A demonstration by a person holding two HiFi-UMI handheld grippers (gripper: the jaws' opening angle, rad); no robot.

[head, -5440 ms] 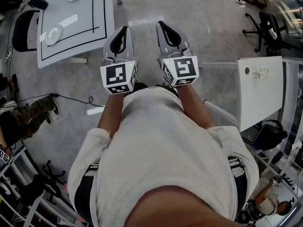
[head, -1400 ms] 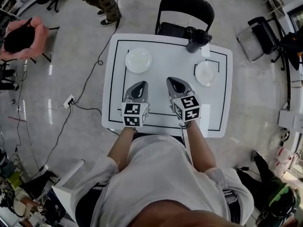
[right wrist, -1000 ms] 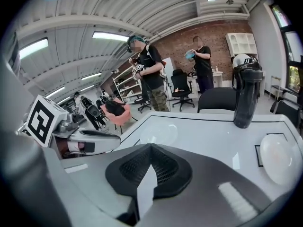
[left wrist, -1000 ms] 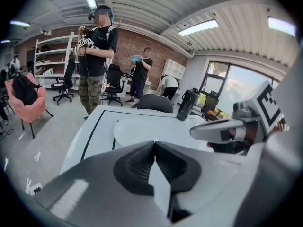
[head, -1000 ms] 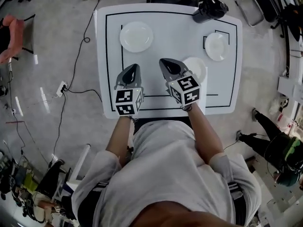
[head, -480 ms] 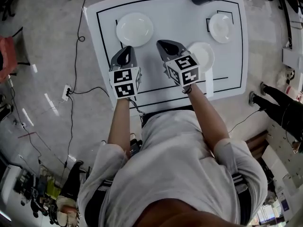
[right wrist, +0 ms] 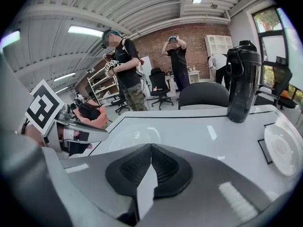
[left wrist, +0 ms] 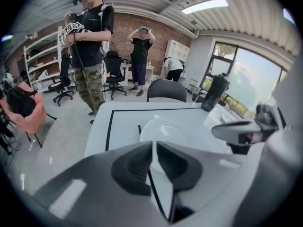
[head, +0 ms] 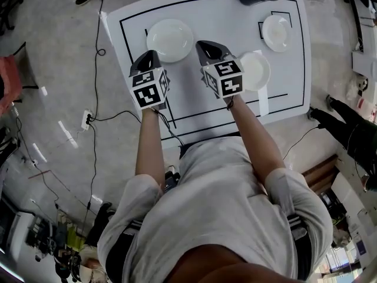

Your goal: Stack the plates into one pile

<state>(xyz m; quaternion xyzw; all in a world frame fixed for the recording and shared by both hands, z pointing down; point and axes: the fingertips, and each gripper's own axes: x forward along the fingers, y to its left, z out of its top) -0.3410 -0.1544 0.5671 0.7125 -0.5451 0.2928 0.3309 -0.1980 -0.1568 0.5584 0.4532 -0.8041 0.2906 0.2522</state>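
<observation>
White table (head: 219,13), three plates (head: 169,40) seemingly apart; left gripper (head: 150,54), right gripper (head: 204,43) clenched empty.

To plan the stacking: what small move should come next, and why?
Probably open the left gripper. Its jaws are shut and empty, and the large plate lies just ahead of them. The jaws must part before they can take its rim.
</observation>
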